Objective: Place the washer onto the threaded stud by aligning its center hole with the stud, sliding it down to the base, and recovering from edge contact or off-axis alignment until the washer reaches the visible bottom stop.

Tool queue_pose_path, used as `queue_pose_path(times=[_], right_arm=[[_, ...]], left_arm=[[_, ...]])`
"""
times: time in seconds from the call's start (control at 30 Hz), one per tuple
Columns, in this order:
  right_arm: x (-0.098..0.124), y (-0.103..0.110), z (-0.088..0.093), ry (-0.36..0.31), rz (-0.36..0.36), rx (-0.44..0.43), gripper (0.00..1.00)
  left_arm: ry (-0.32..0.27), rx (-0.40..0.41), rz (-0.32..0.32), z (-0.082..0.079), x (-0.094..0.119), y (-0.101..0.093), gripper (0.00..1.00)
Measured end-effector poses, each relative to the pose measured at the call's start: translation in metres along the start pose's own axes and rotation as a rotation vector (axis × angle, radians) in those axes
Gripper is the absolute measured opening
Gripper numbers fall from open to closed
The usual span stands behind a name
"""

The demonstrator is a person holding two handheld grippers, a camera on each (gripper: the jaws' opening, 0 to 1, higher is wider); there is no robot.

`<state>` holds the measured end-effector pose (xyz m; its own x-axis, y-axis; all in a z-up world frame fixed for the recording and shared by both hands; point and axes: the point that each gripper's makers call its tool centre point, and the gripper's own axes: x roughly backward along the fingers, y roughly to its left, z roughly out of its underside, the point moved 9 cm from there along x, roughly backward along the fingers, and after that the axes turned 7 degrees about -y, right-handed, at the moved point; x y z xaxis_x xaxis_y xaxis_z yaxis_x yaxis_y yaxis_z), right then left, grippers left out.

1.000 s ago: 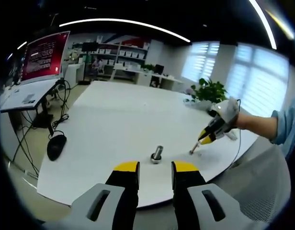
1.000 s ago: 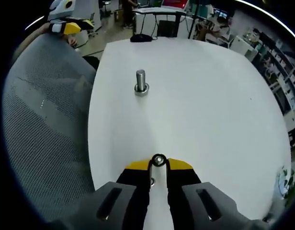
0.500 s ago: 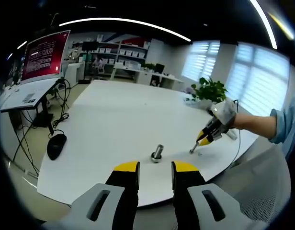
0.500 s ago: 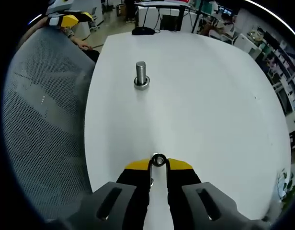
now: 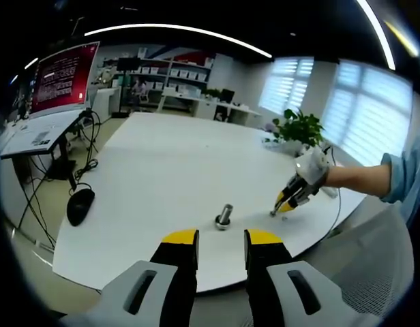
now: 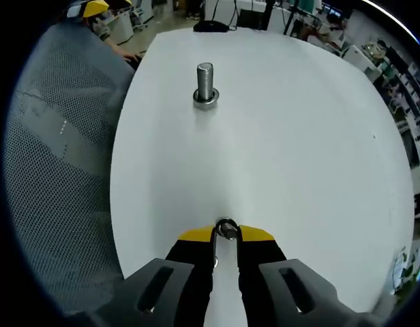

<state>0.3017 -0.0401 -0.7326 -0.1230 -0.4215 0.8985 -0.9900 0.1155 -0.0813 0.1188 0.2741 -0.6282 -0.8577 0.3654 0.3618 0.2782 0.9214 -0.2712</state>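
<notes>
We are working at a broad white table (image 5: 162, 163) in an office, with a mouse (image 5: 80, 206) lying off its left edge and a plant (image 5: 300, 127) at the far side. In the left gripper view, our left gripper (image 5: 221, 238) is hanging back at the near edge, jaws spread with nothing between them, and the stud (image 5: 224, 216) is standing upright just beyond them. Further right, our right gripper (image 5: 285, 204) is coming in low over the table. In the right gripper view, the right gripper (image 6: 226, 234) is pinching the washer (image 6: 226, 229) at its tips, clear of the stud (image 6: 204, 84), which is standing straight ahead along the jaws, well apart. We judge the right gripper has to travel forward and bring the hole over the stud's vertical axis.
</notes>
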Motion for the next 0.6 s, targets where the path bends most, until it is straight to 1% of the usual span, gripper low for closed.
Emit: queue_pose_path(times=[0.07,0.13,0.37,0.43,0.6], right_arm=[[-0.002,-0.001,0.001,0.006,-0.003,-0.020,0.14],[-0.005,0.000,0.001,0.017,-0.007,-0.017,0.14],[-0.013,0.000,0.006,0.020,-0.018,-0.027,0.14],[-0.014,0.000,0.007,0.021,-0.025,-0.044,0.14],[-0.006,-0.004,0.008,0.016,-0.010,-0.047,0.19]], left_arm=[[0.003,-0.001,-0.001,0.000,0.000,0.000,0.24],[0.003,0.001,-0.003,0.000,0.000,0.000,0.24],[0.004,0.003,-0.008,0.001,0.000,0.000,0.24],[0.001,0.003,-0.009,0.000,0.000,0.000,0.24],[0.000,0.005,-0.011,0.001,0.001,0.001,0.25]])
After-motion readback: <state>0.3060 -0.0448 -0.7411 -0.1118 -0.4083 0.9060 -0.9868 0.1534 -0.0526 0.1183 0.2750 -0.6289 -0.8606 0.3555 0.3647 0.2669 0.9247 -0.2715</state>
